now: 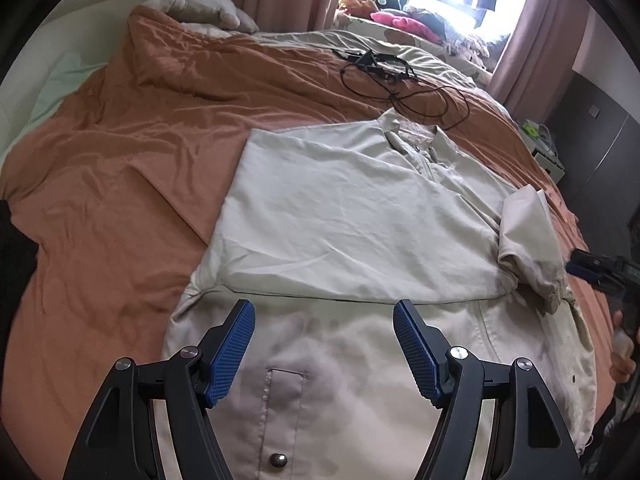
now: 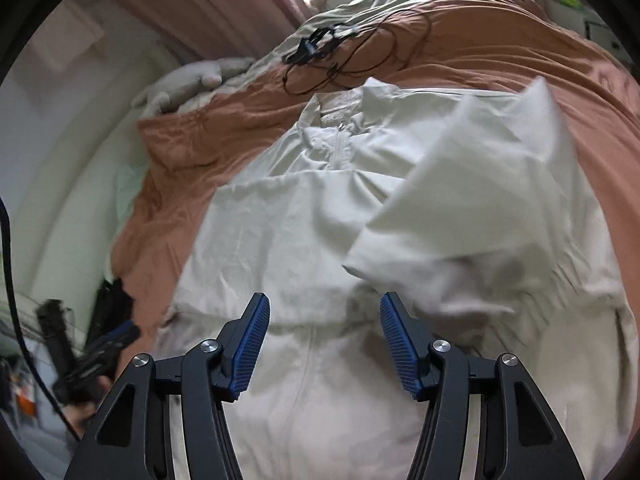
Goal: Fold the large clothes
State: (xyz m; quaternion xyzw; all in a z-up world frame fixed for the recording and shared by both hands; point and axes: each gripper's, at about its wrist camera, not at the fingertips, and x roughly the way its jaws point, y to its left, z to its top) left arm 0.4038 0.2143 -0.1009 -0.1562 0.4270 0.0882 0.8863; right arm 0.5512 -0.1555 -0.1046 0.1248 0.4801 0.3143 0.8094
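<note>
A large beige zip jacket (image 1: 340, 216) lies face up on the orange bedspread (image 1: 120, 160), collar away from me. One sleeve is folded flat across the chest; the other sleeve (image 1: 528, 240) lies bunched at the right. My left gripper (image 1: 324, 312) is open and empty above the jacket's lower front, near a pocket and a snap. In the right wrist view the jacket (image 2: 288, 240) fills the middle and the right sleeve (image 2: 460, 200) looks blurred above the body. My right gripper (image 2: 324, 304) is open and empty over the jacket's waist. It also shows at the left wrist view's right edge (image 1: 600, 272).
A tangle of black cable and clips (image 1: 384, 72) lies on the bed beyond the collar. Grey pillows (image 1: 192, 8) are at the far left, plush toys (image 1: 384, 12) by the bright window. Dark furniture (image 1: 600, 128) stands to the right of the bed.
</note>
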